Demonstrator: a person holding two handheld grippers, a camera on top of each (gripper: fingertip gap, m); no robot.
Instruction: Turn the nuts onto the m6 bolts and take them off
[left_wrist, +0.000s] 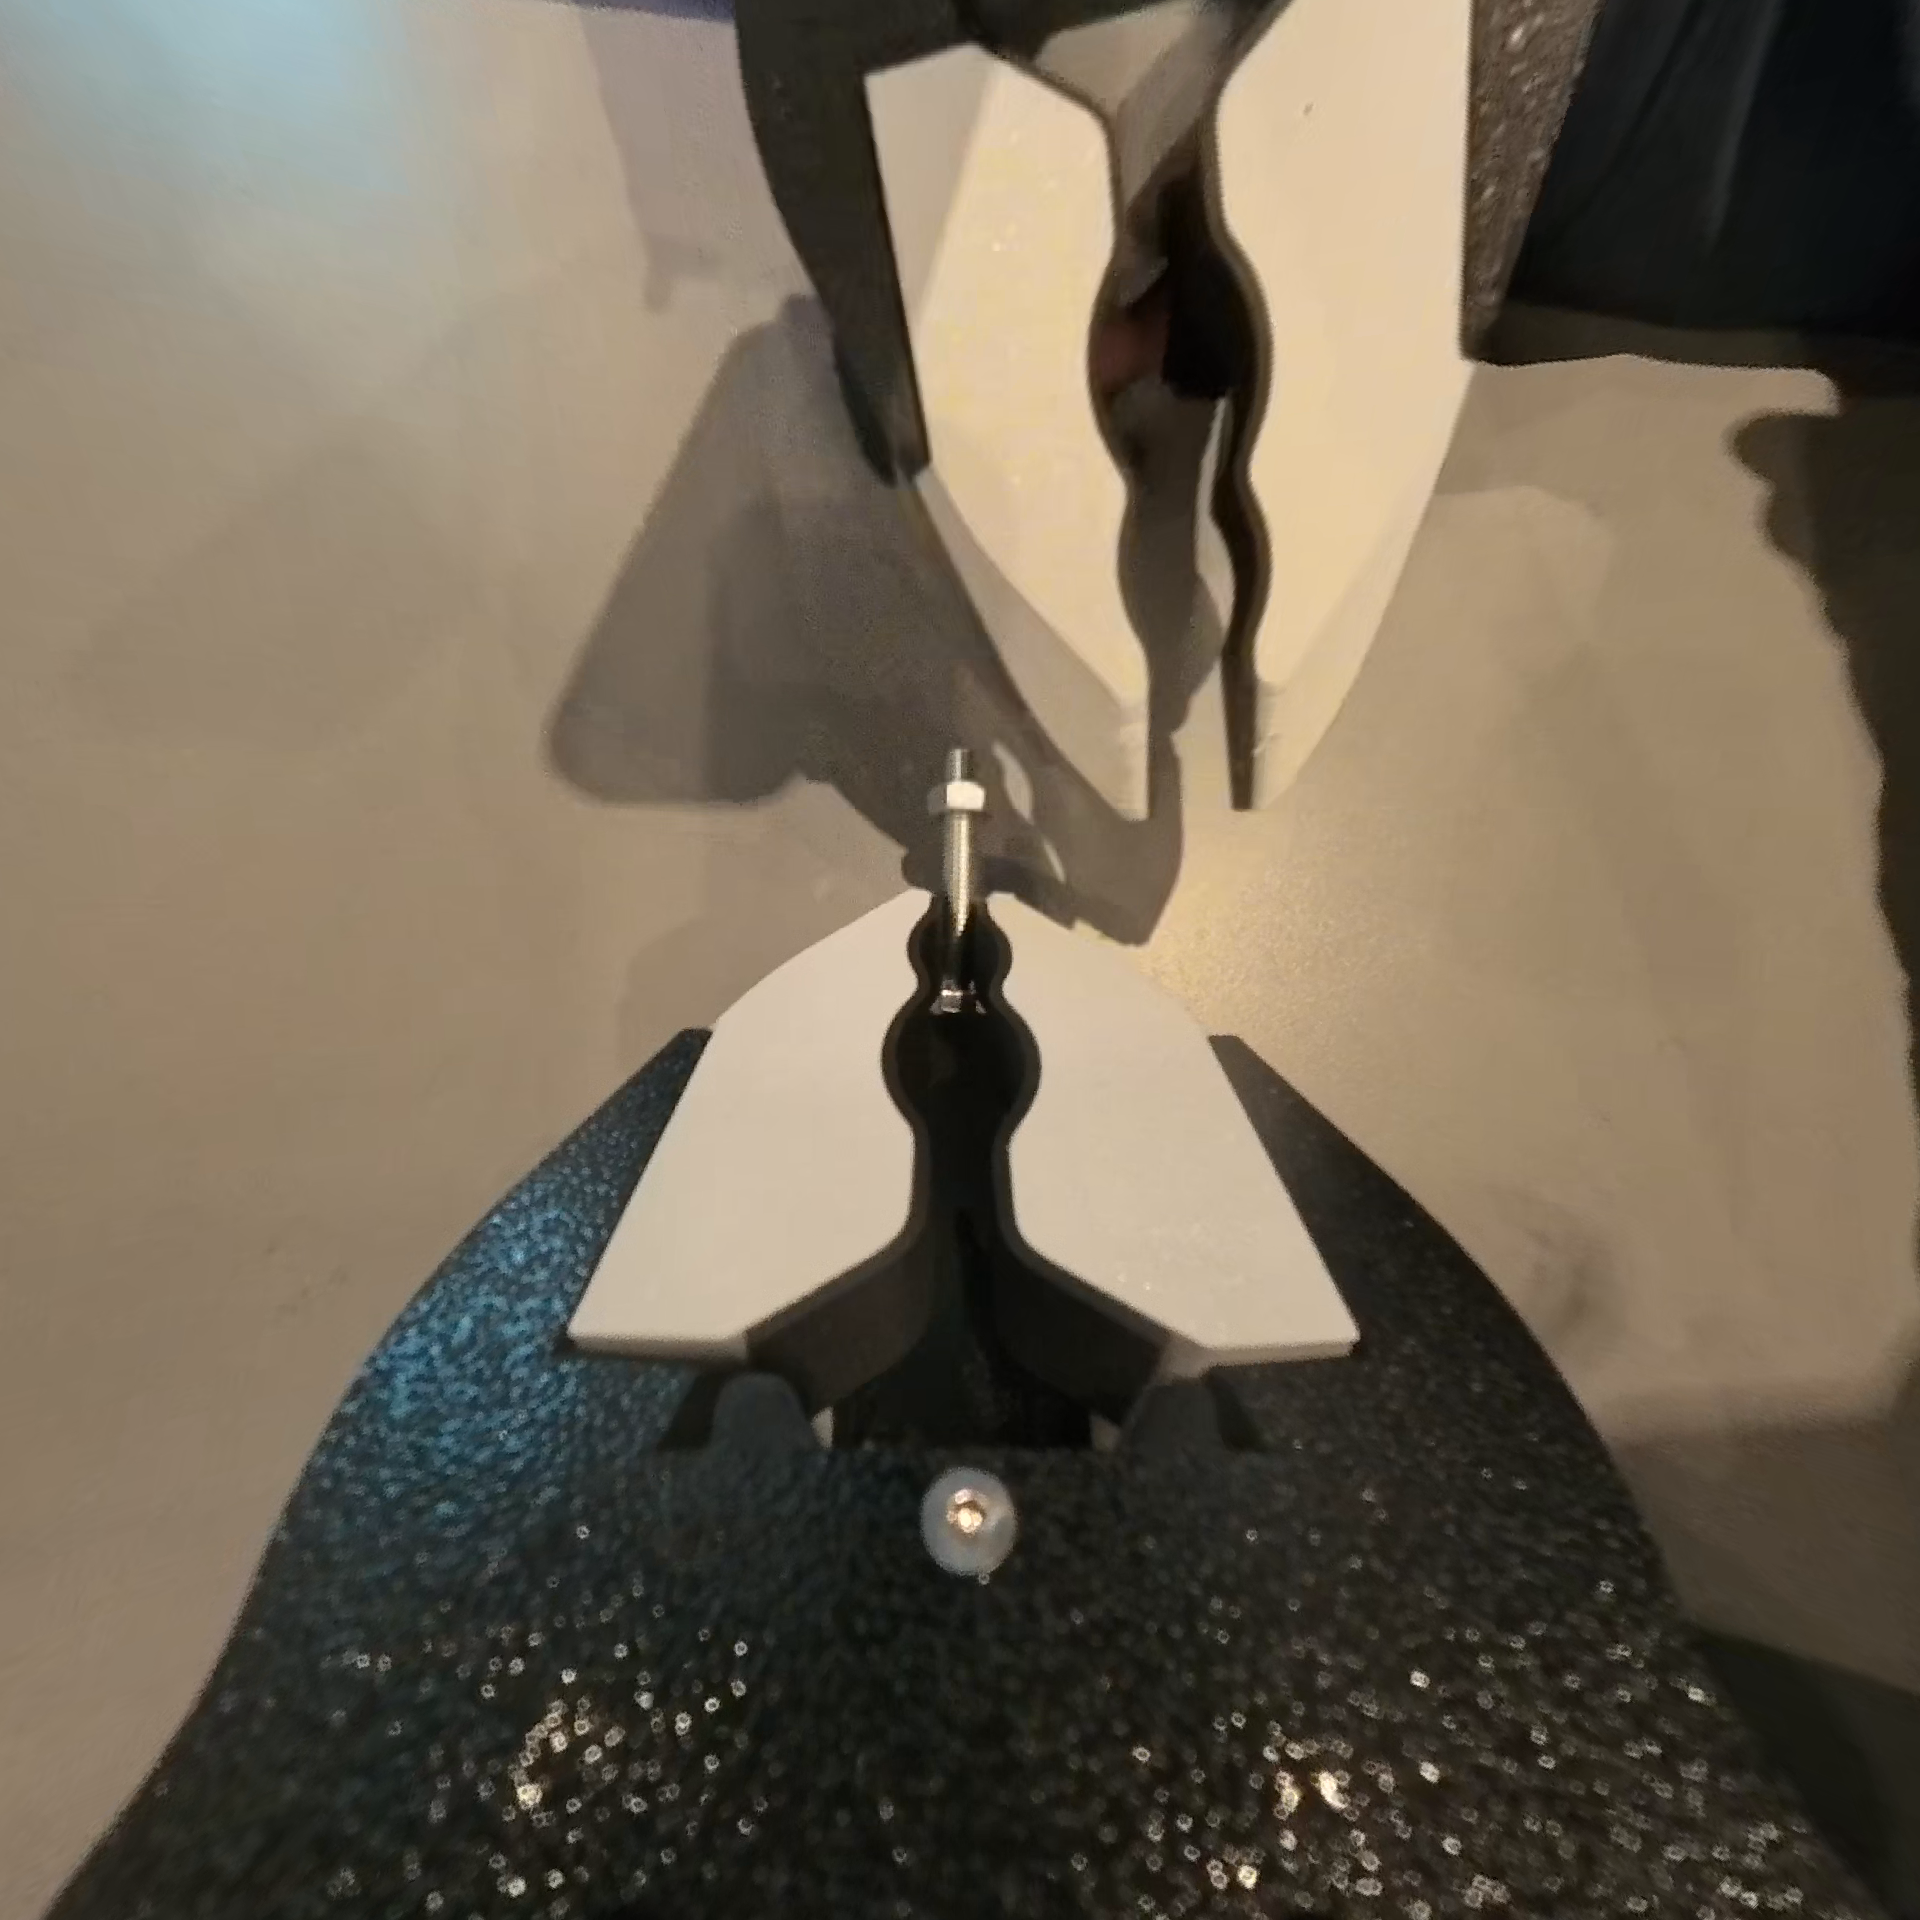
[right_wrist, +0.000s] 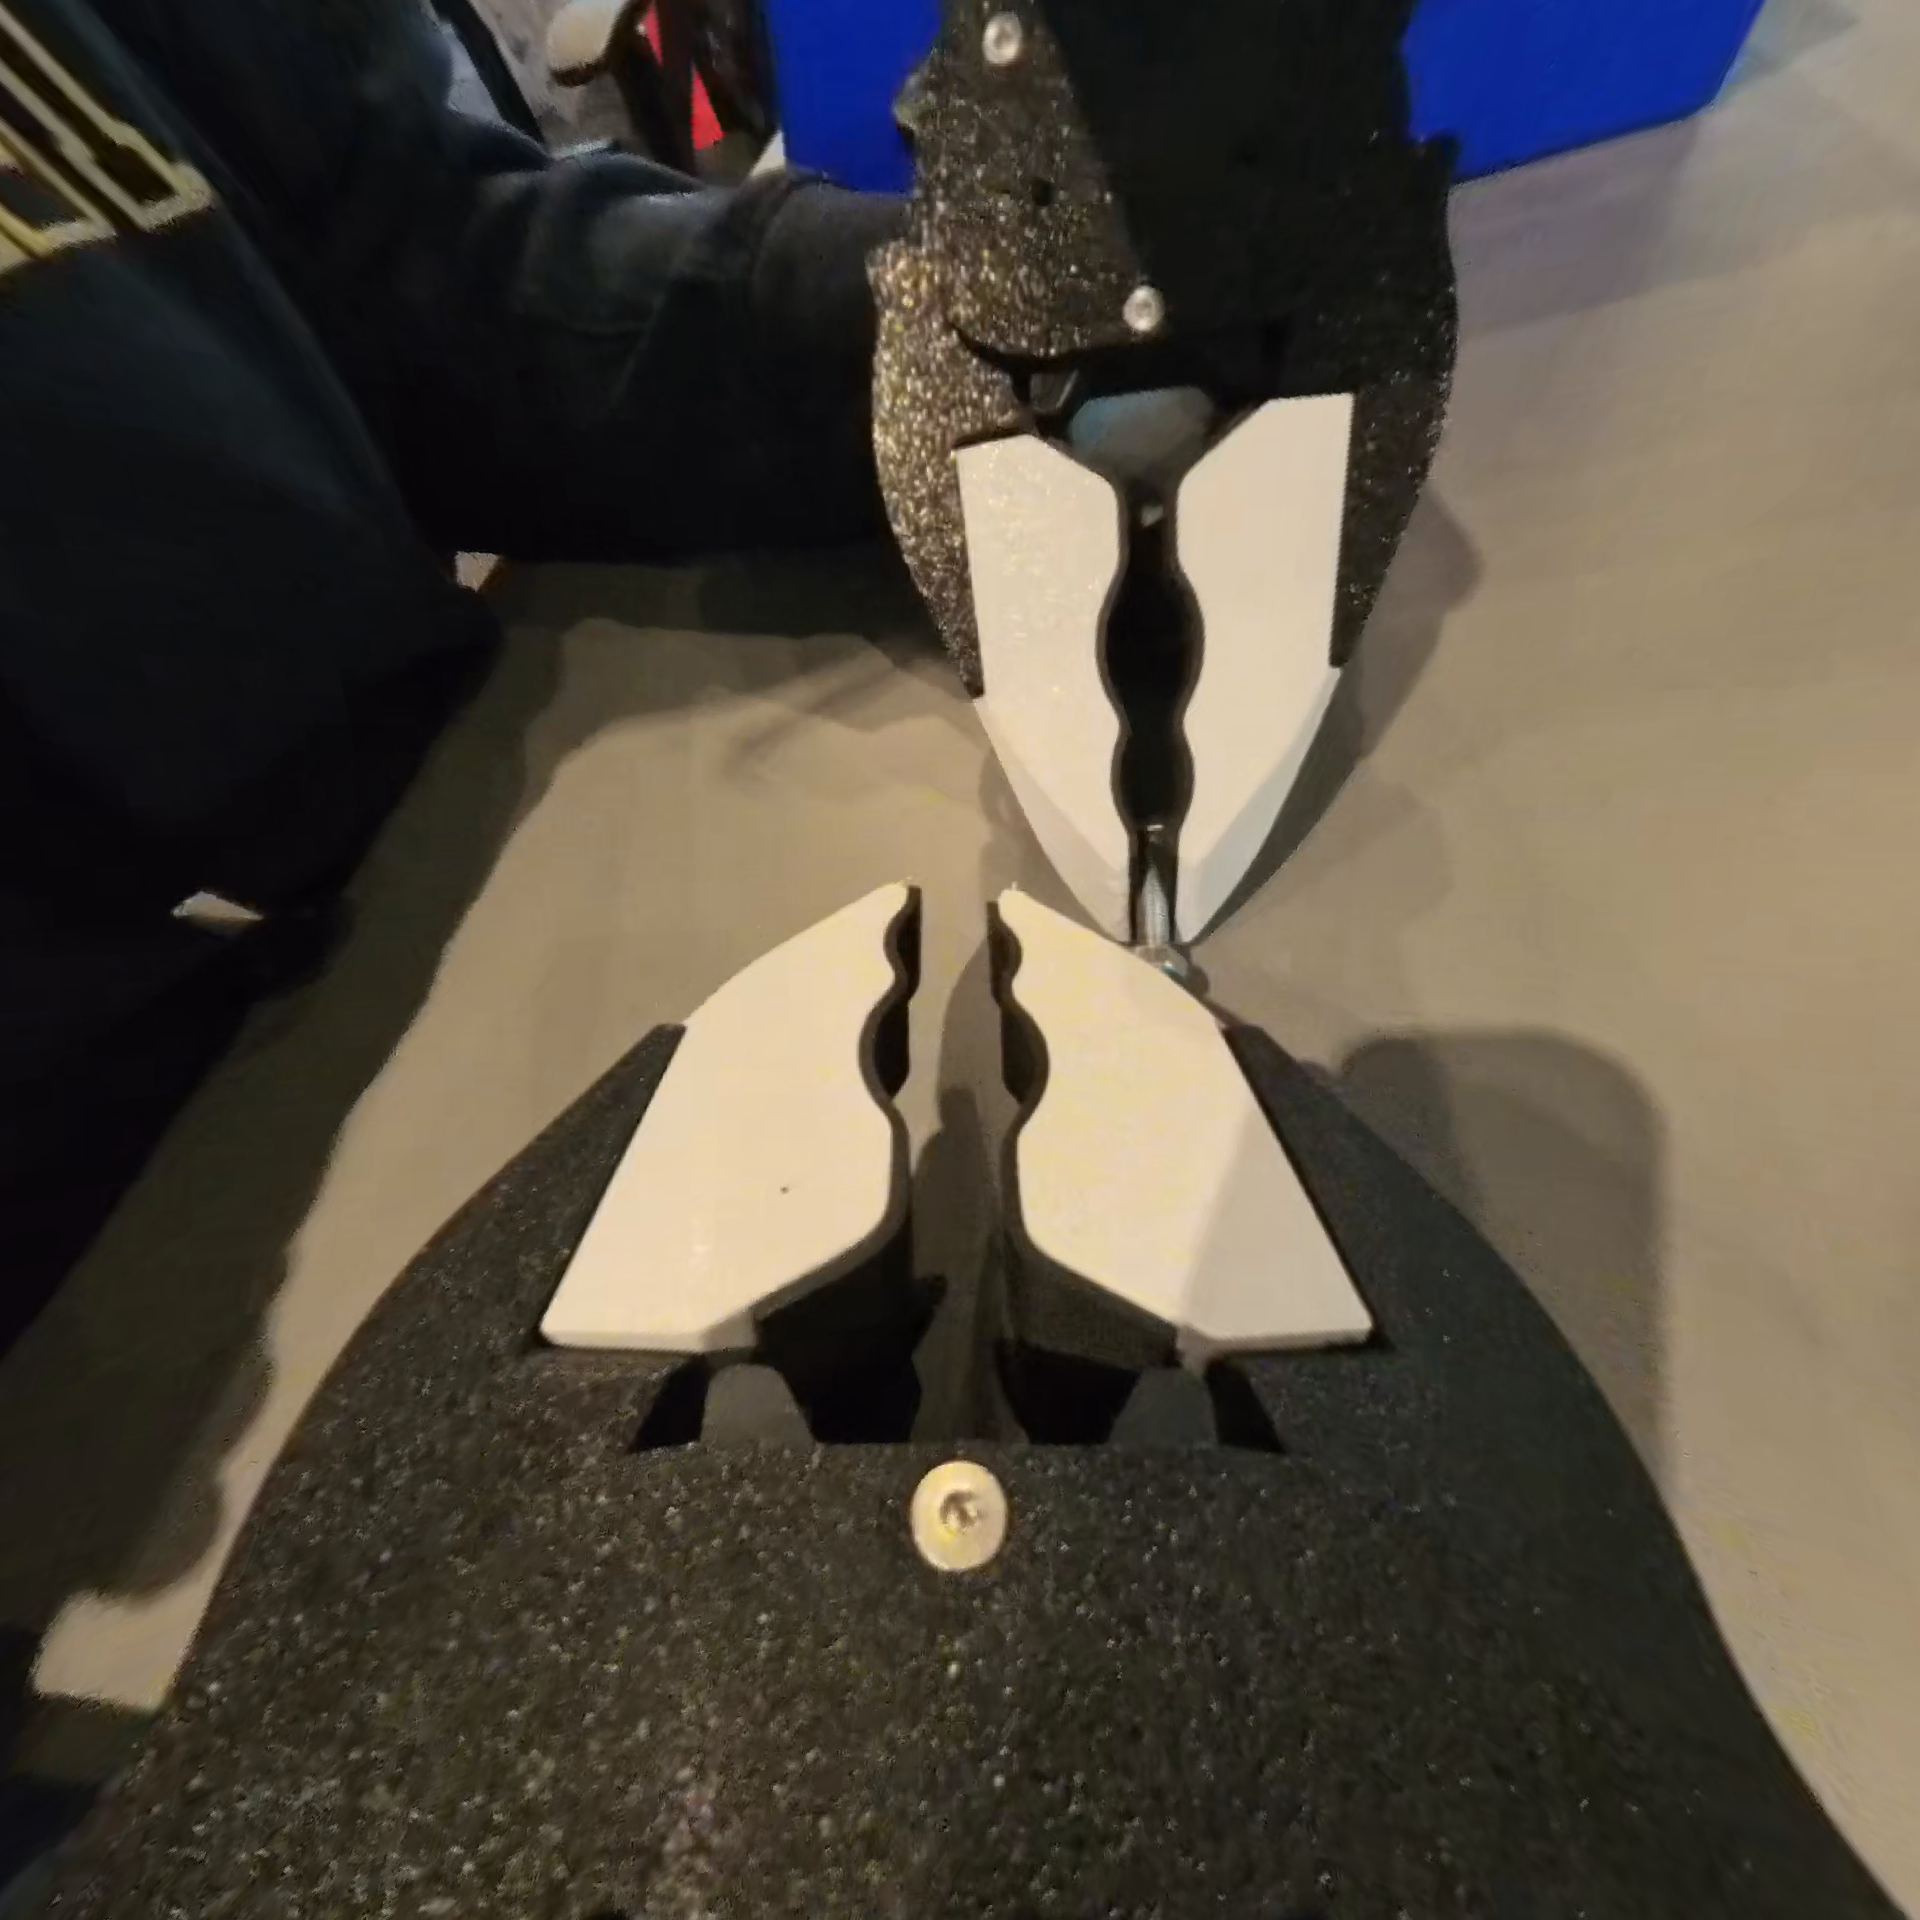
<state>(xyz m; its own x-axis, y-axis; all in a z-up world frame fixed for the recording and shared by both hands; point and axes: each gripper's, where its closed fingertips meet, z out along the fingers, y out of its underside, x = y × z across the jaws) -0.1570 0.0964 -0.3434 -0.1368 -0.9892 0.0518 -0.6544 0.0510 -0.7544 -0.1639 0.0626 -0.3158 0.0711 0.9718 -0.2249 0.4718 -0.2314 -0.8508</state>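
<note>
Left wrist view: the left gripper (left_wrist: 961, 914) is clamped on a steel bolt (left_wrist: 956, 847), its white fingers (left_wrist: 790, 1122) closed around the lower shank, with the head seated in a notch between them. The bolt stands straight out past the fingertips, and a white nut (left_wrist: 954, 800) sits threaded close to its free end, with a short stub of thread showing beyond it. Beyond the bolt and a little to its right, the right gripper (left_wrist: 1195, 800) points back toward it, tips slightly apart and clear of the nut, holding nothing. Both tools hang over a plain beige table (left_wrist: 312, 727), where their shadows fall behind the bolt.

Right wrist view: the right gripper (right_wrist: 954, 899) fills the foreground with a narrow gap between its white fingers (right_wrist: 769, 1132), and the gap is empty. The bolt (right_wrist: 1155, 914) lies just beyond and right of its right fingertip, pinched in the tips of the left gripper (right_wrist: 1158, 914), which reaches in from the far side. The nut (right_wrist: 1169, 958) shows as a small pale shape at the bolt's near end, right beside the right fingertip; whether they touch cannot be told. Left of the bolt, a person's dark sleeve (right_wrist: 520, 364) runs to the left gripper's body. A blue object (right_wrist: 1579, 73) stands at the table's (right_wrist: 1558, 727) far edge, behind the bolt.
</note>
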